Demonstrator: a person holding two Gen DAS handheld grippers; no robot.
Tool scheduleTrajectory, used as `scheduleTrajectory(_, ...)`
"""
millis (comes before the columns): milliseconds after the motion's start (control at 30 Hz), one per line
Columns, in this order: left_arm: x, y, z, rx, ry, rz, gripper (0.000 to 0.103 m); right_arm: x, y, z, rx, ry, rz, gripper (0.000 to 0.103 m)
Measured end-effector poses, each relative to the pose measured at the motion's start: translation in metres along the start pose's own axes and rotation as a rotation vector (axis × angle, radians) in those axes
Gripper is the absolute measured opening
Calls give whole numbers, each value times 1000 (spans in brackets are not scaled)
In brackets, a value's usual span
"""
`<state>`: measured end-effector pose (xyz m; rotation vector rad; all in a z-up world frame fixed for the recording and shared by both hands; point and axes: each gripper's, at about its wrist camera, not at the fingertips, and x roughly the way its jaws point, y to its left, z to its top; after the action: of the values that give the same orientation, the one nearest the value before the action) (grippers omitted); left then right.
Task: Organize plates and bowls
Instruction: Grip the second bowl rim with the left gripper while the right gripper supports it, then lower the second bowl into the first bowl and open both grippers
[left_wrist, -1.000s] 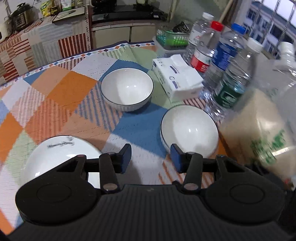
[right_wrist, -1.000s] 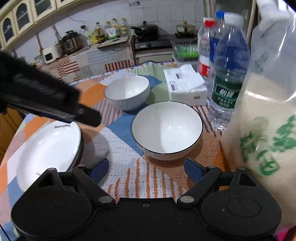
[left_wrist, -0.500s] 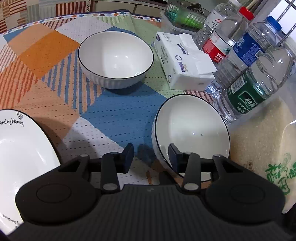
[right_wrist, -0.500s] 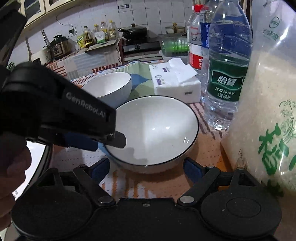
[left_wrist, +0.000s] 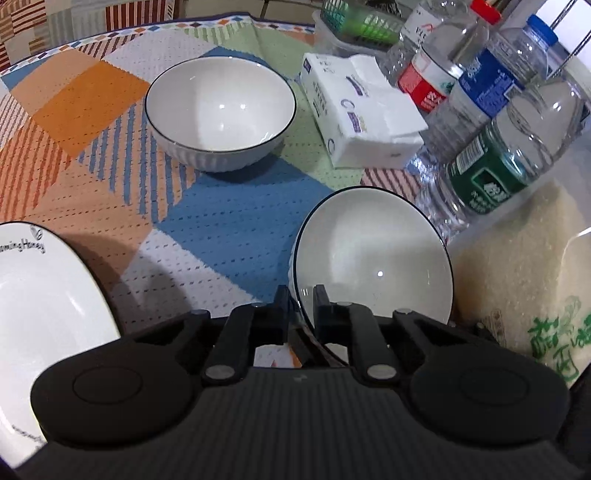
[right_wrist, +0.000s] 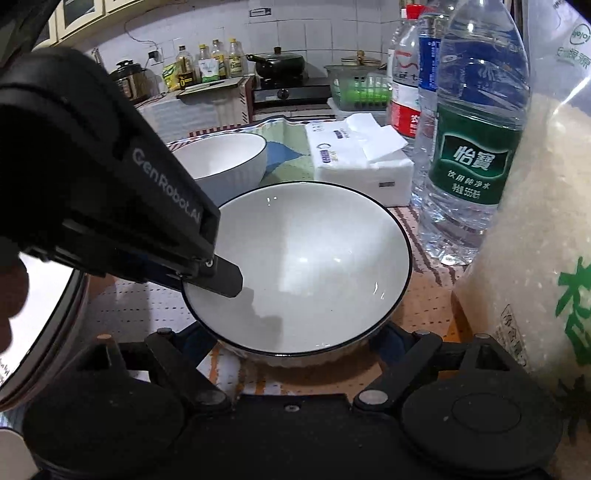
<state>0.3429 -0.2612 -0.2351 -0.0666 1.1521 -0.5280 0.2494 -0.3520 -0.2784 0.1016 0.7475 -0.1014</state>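
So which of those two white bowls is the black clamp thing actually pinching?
The near bowl beside the green-labelled bottle: the left gripper pinches its rim. The far bowl sits untouched.

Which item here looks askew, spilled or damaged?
Nothing spilled or broken. Only the near bowl stands out: the left gripper pinches its rim and it looks tipped in the left wrist view. The far bowl sits level.
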Motion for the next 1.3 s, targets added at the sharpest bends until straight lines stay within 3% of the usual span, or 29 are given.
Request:
scheduleTrajectory(133, -11, 3, 0, 0, 60, 7, 11, -10, 9, 1, -23, 18, 5, 92)
scheduleTrajectory(300, -44, 3, -6, -2, 72, -12, 12, -38, 21, 7, -38, 19, 18, 92)
scheduleTrajectory(867, -173, -1, -63, 56, 29, 28, 12, -146, 77, 11, -109, 39, 65, 92)
scheduleTrajectory(1300, -226, 10, -108, 70, 5, -10, 13, -203, 101, 1, -235, 38, 114, 92)
